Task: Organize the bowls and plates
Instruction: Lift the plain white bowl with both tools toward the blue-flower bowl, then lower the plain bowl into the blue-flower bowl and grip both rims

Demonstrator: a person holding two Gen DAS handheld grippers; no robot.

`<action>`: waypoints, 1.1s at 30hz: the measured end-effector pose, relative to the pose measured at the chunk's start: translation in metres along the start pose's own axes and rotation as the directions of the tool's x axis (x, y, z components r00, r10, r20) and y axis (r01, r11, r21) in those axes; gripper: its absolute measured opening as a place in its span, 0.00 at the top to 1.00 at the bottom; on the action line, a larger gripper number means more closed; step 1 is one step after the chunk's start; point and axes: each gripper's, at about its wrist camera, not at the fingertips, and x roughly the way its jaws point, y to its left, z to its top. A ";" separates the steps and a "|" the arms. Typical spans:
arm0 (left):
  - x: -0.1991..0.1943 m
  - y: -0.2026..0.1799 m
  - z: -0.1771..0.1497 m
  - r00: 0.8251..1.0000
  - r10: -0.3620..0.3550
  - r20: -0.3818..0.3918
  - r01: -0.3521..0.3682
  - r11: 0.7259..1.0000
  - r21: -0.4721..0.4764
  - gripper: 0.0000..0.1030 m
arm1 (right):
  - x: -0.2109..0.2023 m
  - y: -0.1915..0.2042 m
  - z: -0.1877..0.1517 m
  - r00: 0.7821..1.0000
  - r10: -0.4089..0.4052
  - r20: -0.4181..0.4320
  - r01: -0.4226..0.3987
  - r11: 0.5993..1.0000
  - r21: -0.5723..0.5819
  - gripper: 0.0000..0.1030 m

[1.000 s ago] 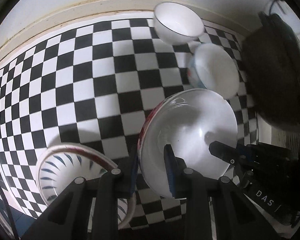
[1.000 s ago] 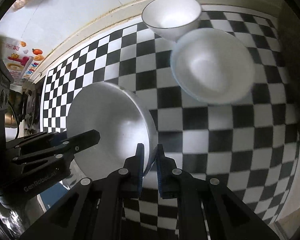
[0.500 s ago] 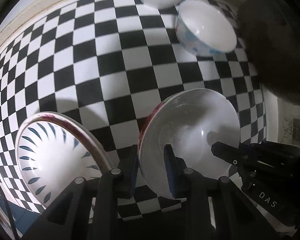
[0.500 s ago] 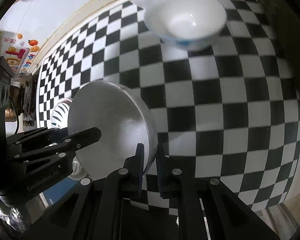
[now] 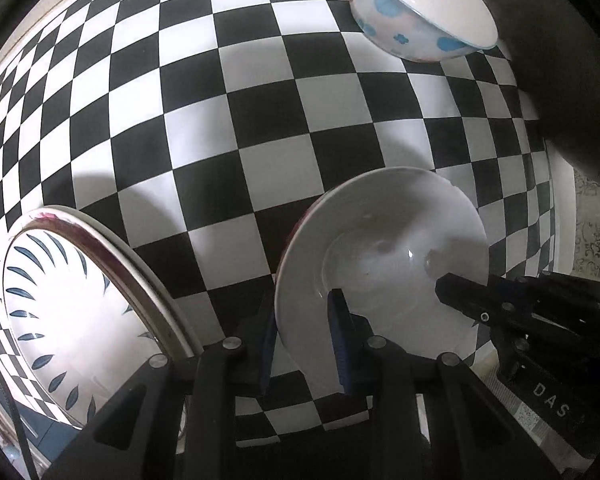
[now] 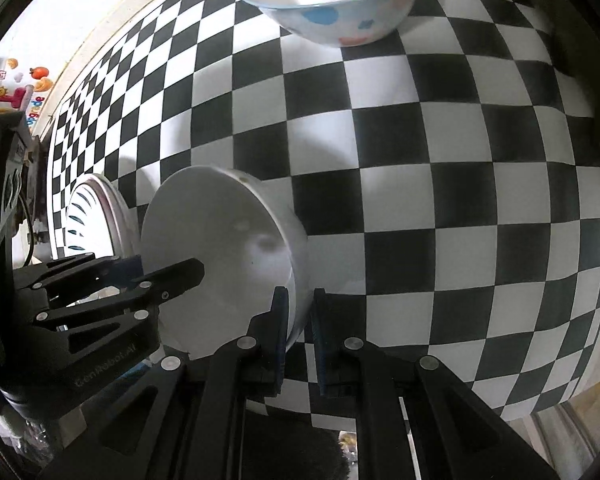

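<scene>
Both grippers hold one white deep plate (image 5: pixel 384 264) low over the checkered tabletop (image 5: pixel 260 120). My left gripper (image 5: pixel 306 334) is shut on its near rim. My right gripper (image 6: pixel 300 320) is shut on the opposite rim of the plate (image 6: pixel 216 248). The right gripper's fingers (image 5: pixel 468 300) show at the right in the left wrist view. A white plate with blue leaf marks and a red rim (image 5: pixel 72 312) lies to the left, also in the right wrist view (image 6: pixel 96 216). A white bowl with blue and pink spots (image 5: pixel 416 12) stands farther back, also in the right wrist view (image 6: pixel 332 4).
A large dark pot or pan (image 5: pixel 564 68) fills the right side beyond the table edge. Stickers with fruit pictures (image 6: pixel 16 92) are on the wall at the far left. The checkered tabletop (image 6: pixel 440 160) stretches between the held plate and the spotted bowl.
Both grippers have lowered and moved forward with the white plate. The spotted bowl and the blue-leaf plate now appear nearer. The plain white bowl at the back has left the views.
</scene>
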 end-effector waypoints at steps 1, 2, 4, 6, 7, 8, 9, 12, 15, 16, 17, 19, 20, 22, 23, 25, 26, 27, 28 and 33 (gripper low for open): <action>0.000 -0.001 0.001 1.000 0.002 0.000 -0.002 1.000 0.002 0.78 | 0.000 -0.001 0.001 1.000 0.001 -0.002 -0.001 1.000 0.001 0.87; 0.000 -0.002 0.001 1.000 0.004 0.000 -0.004 1.000 0.003 0.78 | 0.000 -0.001 0.002 1.000 0.002 -0.003 -0.002 1.000 0.001 0.88; 0.000 -0.004 0.003 1.000 0.004 -0.002 -0.004 1.000 0.002 0.78 | 0.000 0.000 0.004 1.000 0.004 -0.004 -0.004 1.000 0.003 0.87; -0.004 -0.002 0.002 1.000 0.019 -0.004 -0.019 1.000 0.002 0.78 | 0.000 -0.001 0.006 1.000 0.005 -0.014 -0.005 1.000 0.003 0.87; -0.006 0.000 0.002 1.000 0.023 -0.004 -0.023 1.000 0.001 0.78 | -0.001 -0.002 0.007 1.000 0.007 -0.018 -0.006 1.000 0.008 0.87; -0.011 0.000 0.001 1.000 0.026 0.001 -0.026 1.000 -0.006 0.78 | -0.003 -0.003 0.008 1.000 0.010 -0.022 -0.010 1.000 0.009 0.87; -0.017 0.002 0.001 0.999 0.031 0.013 -0.030 0.999 -0.015 0.78 | -0.005 -0.004 0.009 1.000 0.014 -0.028 -0.014 1.000 0.007 0.87; -0.038 0.005 0.000 0.998 0.024 0.057 -0.022 0.999 -0.037 0.78 | -0.025 -0.006 0.011 1.000 0.006 -0.002 -0.006 1.000 -0.001 0.85; -0.065 0.007 0.005 0.993 0.010 0.115 -0.003 0.998 -0.063 0.77 | -0.058 -0.008 0.017 0.998 -0.011 0.069 0.012 1.000 -0.011 0.72; -0.072 0.006 0.009 0.992 0.000 0.130 0.009 0.998 -0.069 0.77 | -0.069 -0.008 0.021 0.996 -0.014 0.093 0.016 1.000 -0.012 0.64; -0.078 0.005 0.013 0.990 -0.009 0.144 0.020 0.997 -0.073 0.77 | -0.079 -0.009 0.027 0.993 -0.014 0.115 0.015 1.000 -0.011 0.60; -0.088 0.001 0.028 0.986 -0.027 0.162 0.038 0.997 -0.066 0.77 | -0.098 -0.011 0.041 0.986 -0.017 0.165 0.018 1.000 -0.006 0.54; -0.089 0.000 0.036 0.986 -0.034 0.166 0.046 0.997 -0.067 0.77 | -0.105 -0.013 0.049 0.983 -0.027 0.181 0.028 1.000 -0.003 0.54; -0.091 -0.003 0.051 0.985 -0.044 0.168 0.055 0.996 -0.066 0.77 | -0.115 -0.016 0.071 0.973 -0.064 0.220 0.064 0.998 0.005 0.54; -0.091 -0.006 0.064 0.985 -0.047 0.164 0.059 0.996 -0.065 0.77 | -0.117 -0.018 0.083 0.970 -0.083 0.227 0.083 0.996 0.009 0.54; -0.088 -0.010 0.083 0.986 -0.051 0.156 0.062 0.996 -0.065 0.77 | -0.116 -0.022 0.103 0.968 -0.106 0.226 0.104 0.994 0.018 0.54; -0.085 -0.013 0.092 0.987 -0.045 0.154 0.055 0.996 -0.064 0.77 | -0.114 -0.023 0.117 0.967 -0.118 0.224 0.117 0.993 0.018 0.54; -0.084 -0.014 0.102 0.988 -0.039 0.152 0.049 0.997 -0.063 0.77 | -0.111 -0.025 0.128 0.968 -0.128 0.217 0.127 0.992 0.017 0.54; -0.082 -0.013 0.112 0.988 -0.037 0.147 0.047 0.997 -0.064 0.77 | -0.108 -0.025 0.138 0.967 -0.139 0.212 0.139 0.990 0.016 0.54; -0.069 -0.012 0.154 0.993 -0.051 0.105 0.061 0.994 -0.087 0.77 | -0.082 -0.025 0.168 0.969 -0.180 0.167 0.181 0.983 0.008 0.54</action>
